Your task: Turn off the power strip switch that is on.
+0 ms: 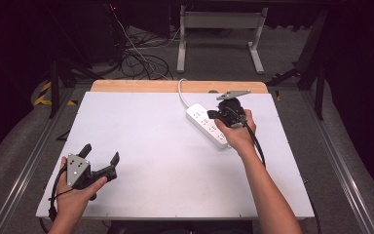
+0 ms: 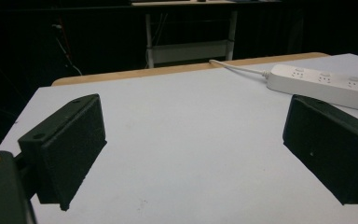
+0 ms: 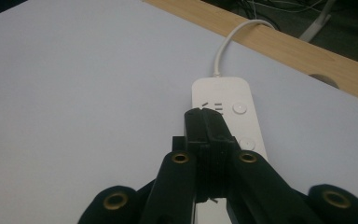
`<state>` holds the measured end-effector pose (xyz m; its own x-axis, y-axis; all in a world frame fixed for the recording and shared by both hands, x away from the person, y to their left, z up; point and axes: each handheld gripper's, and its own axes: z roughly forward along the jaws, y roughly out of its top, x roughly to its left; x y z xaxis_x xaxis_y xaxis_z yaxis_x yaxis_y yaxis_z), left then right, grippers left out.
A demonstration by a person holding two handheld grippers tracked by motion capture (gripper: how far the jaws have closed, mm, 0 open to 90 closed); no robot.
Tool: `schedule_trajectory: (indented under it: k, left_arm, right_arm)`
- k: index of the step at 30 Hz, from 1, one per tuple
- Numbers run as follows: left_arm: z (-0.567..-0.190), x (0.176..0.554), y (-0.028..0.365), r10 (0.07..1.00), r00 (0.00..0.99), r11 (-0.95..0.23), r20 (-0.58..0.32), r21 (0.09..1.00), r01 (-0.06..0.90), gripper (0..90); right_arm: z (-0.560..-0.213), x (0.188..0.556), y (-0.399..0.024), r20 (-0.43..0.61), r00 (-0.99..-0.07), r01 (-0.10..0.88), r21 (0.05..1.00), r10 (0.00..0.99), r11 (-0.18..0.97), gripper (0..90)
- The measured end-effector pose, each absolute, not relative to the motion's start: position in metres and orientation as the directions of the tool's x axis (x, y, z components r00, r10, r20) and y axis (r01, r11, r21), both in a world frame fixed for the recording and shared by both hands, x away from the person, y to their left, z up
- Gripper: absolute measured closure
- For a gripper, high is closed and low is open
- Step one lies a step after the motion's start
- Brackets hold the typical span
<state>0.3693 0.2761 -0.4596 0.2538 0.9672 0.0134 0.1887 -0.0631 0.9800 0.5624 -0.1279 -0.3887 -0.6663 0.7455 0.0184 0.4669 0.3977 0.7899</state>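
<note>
A white power strip [image 1: 200, 120] lies at an angle on the white table board [image 1: 146, 141], right of centre toward the far edge. Above it, my right gripper [image 1: 214, 116] is shut with nothing between its jaws. In the right gripper view the closed tips [image 3: 205, 115] sit over a socket near the cable end of the power strip [image 3: 223, 95]; whether they touch it I cannot tell. My left gripper [image 1: 100, 152] is held at the near left, open and empty. In the left gripper view, bare table lies in the gripper's [image 2: 193, 140] wide gap and the power strip [image 2: 321, 84] lies far right.
The strip's white cable [image 1: 181, 92] curls over the wooden far edge [image 1: 141, 86] of the table, near a round hole [image 1: 213, 91]. Beyond are floor cables [image 1: 141, 58] and a white table frame [image 1: 219, 22]. Bare board spans the middle and left.
</note>
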Motion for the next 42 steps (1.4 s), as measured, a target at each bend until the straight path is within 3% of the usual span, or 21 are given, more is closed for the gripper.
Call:
schedule_trajectory:
  k: [9,19,25,35,42]
  left_arm:
    - [-0.460,0.370,0.276,0.965,0.261,-0.068,0.015,0.979,0.195,6.2]
    - [-0.461,0.374,0.271,0.961,0.277,-0.078,0.020,0.977,0.199,6.2]
    - [-0.461,0.371,0.272,0.960,0.281,-0.076,0.019,0.978,0.195,6.3]
    - [-0.461,0.371,0.272,0.960,0.278,-0.076,0.019,0.977,0.198,6.3]
    - [-0.461,0.371,0.271,0.960,0.279,-0.077,0.019,0.977,0.197,6.3]
  right_arm:
    - [-0.409,0.593,-0.111,-0.025,-0.634,0.506,0.742,0.773,0.439,90.0]
    - [-0.409,0.626,-0.105,-0.009,-0.600,0.506,0.770,0.800,0.388,90.0]
    - [-0.423,0.642,-0.098,-0.020,-0.572,0.565,0.715,0.820,0.412,90.0]
    - [-0.441,0.651,-0.093,-0.043,-0.565,0.591,0.677,0.824,0.440,90.0]
    - [-0.441,0.651,-0.091,-0.040,-0.570,0.570,0.700,0.821,0.430,90.0]
